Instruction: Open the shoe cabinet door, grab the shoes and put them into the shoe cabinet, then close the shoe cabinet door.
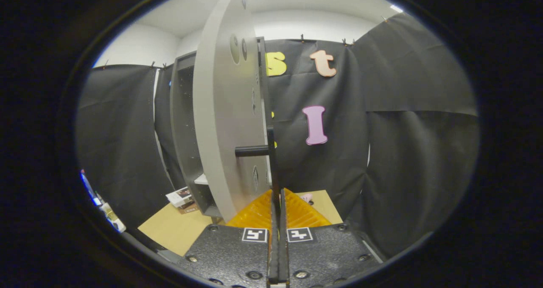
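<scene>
Tool (278,203) is clamped on the door handle (271,160): both fingers (258,213) pressed together with the thin vertical bar of the handle pinched between them. No visible gap on either side of the bar.

Handle is a dark bar standing off the grey cabinet door (227,110) on a short horizontal post (251,151). The post meets the bar just above where the fingers close.

Door is swung open, seen nearly edge-on, its face running away from the tool to the upper left. Round recesses near its top, most likely hinge cups, but the lens bends them too much to be sure.

Shoe cabinet (182,122) sits behind and left of the door. Grey carcass, dark interior, one pale shelf (201,179) visible low down inside. Can't make out any shoes in the compartment from here.

Counter (178,228) is light wood, under the cabinet and the tool. A small stack of flat printed items (180,197) lies on it just left of the cabinet's base. Something small and pink (306,197) rests on the counter just beyond the fingers, to the right of the handle, too small to identify.

Black cloth wall (403,131) closes the booth behind everything.
</scene>
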Demonstrator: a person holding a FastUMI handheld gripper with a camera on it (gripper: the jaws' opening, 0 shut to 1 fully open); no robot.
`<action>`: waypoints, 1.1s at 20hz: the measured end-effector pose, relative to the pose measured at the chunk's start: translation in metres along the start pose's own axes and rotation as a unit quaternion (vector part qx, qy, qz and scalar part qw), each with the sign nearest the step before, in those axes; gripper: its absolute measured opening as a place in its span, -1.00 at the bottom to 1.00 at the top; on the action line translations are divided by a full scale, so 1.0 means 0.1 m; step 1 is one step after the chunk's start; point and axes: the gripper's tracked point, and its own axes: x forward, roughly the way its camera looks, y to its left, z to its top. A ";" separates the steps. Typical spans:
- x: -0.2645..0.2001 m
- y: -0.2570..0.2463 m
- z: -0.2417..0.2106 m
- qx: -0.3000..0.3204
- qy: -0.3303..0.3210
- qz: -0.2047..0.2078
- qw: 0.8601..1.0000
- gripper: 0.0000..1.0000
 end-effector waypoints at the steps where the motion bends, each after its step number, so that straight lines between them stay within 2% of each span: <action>1: 0.00 -0.01 0.00 -0.004 -0.001 0.002 1.000 -0.93; 12: -0.08 -0.08 -0.06 -0.032 -0.002 0.001 0.999 -0.91; 14: -0.14 -0.12 -0.07 -0.030 -0.004 -0.001 1.000 -0.85; 15: -0.19 -0.15 -0.06 -0.029 -0.001 -0.006 1.000 -0.75; 19: -0.38 -0.34 -0.04 -0.027 -0.013 -0.038 0.999 0.31; 20: -0.45 -0.41 -0.04 -0.025 -0.015 -0.054 0.998 0.41; 21: -0.54 -0.48 -0.04 -0.022 -0.017 -0.070 0.997 0.65; 22: -0.62 -0.50 -0.03 -0.022 -0.023 -0.079 0.996 0.77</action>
